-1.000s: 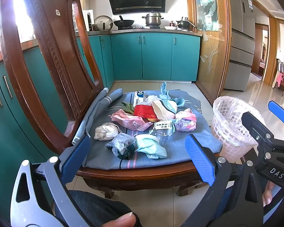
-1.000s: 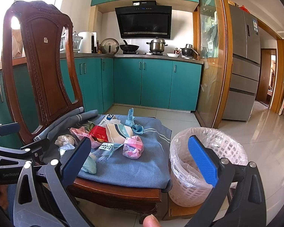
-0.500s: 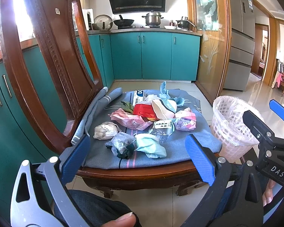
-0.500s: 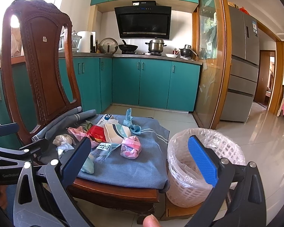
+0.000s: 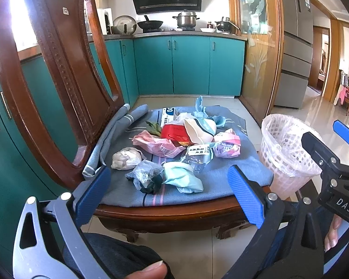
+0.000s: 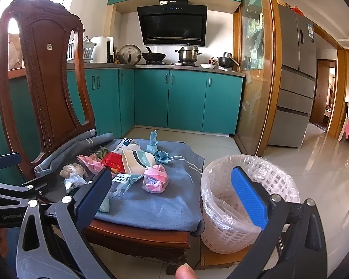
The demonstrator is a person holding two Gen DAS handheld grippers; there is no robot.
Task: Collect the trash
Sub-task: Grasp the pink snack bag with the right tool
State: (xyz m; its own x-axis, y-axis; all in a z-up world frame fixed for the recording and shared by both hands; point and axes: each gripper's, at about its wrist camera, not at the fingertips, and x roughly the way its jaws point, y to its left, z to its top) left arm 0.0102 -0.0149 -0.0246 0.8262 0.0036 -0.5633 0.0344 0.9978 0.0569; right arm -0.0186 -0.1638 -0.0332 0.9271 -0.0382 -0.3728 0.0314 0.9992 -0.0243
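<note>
Several pieces of trash lie on a blue cloth [image 5: 216, 169] on a wooden chair seat: a teal mask [image 5: 182, 179], a clear bag with dark contents [image 5: 146, 176], a crumpled tissue [image 5: 125, 158], a pink wrapper [image 5: 158, 144], a red packet [image 5: 176, 133] and a pink-purple wrapper [image 5: 226, 145] [image 6: 154, 181]. A white lined basket [image 5: 286, 148] [image 6: 246, 197] stands right of the chair. My left gripper [image 5: 168, 190] is open and empty, short of the seat's front edge. My right gripper [image 6: 172, 190] is open and empty, between the seat and basket.
The carved chair back [image 5: 58, 74] rises at the left. Teal kitchen cabinets [image 6: 186, 100] stand behind, a glass door frame [image 6: 258, 88] and a fridge [image 6: 295, 81] to the right. Tiled floor [image 6: 325, 169] spreads right of the basket.
The right gripper has drifted slightly lower and closer to the basket. The left gripper has hardly moved. Both stay open.
</note>
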